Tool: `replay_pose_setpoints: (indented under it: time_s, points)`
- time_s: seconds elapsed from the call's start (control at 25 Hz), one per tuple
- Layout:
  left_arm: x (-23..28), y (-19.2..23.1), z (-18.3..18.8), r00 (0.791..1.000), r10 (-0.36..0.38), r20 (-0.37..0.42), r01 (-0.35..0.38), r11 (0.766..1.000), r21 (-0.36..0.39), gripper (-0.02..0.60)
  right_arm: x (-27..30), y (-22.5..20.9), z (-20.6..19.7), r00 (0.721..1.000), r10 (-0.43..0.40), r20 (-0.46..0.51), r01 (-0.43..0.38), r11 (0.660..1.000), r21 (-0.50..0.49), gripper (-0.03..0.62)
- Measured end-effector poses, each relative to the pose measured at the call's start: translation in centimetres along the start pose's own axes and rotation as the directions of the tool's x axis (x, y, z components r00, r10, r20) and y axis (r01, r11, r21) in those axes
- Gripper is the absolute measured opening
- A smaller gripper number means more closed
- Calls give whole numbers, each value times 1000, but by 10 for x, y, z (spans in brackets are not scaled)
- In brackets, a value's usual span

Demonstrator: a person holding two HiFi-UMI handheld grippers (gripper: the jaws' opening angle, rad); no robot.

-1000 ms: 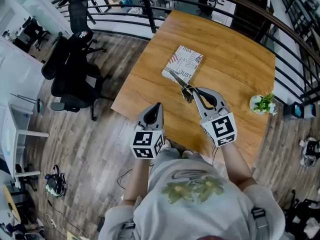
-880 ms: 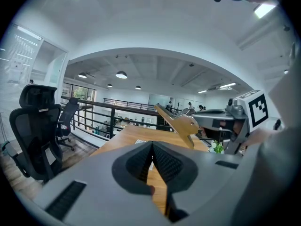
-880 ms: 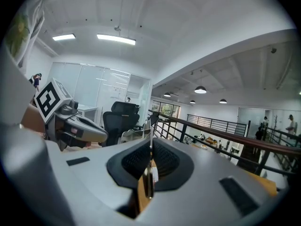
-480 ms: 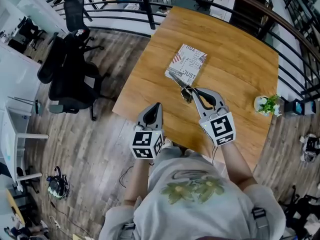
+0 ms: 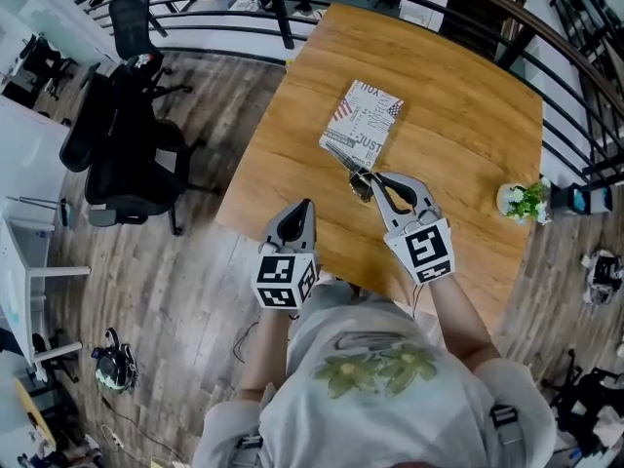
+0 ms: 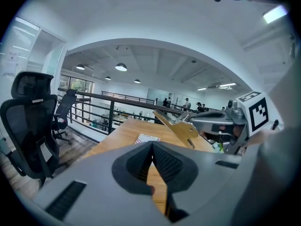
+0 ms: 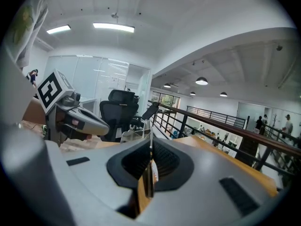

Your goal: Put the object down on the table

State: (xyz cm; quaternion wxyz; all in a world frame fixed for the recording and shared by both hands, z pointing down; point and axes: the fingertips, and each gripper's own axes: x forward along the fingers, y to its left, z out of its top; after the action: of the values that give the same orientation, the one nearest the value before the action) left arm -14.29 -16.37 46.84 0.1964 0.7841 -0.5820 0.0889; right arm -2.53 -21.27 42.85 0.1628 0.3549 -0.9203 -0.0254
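My right gripper is shut on a thin brass-coloured metal tool. The tool sticks out up and left over the near corner of a printed book on the wooden table. The left gripper view shows the tool as a flat blade held out from the right gripper. In the right gripper view it stands edge-on between the jaws. My left gripper hovers at the table's near left edge, its tips together with nothing in them.
A small potted plant stands at the table's right edge. Black office chairs sit on the wood floor to the left. A dark railing runs behind the table.
Both grippers have eased slightly forward and down toward the table. The tool stays gripped in the right one, and the book has not moved.
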Motion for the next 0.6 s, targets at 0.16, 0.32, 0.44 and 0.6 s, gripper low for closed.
replay_pose_setpoints:
  time_s: [0.16,0.32,0.44,0.6]
  points:
    - [6,5,-6,1000,-8,-17,8,1000,-6,12,9,3,-9,1000,6,-28,-6,1000,0,12]
    - [9,12,-12,999,-13,-31,12,1000,-17,12,18,8,-19,998,14,-59,-14,1000,0,12]
    - [12,17,-17,999,-16,-43,15,1000,-24,12,27,11,-29,996,24,-83,-24,1000,1,12]
    - [16,23,-23,998,-18,-59,16,999,-37,12,35,17,-43,992,40,-117,-40,999,4,12]
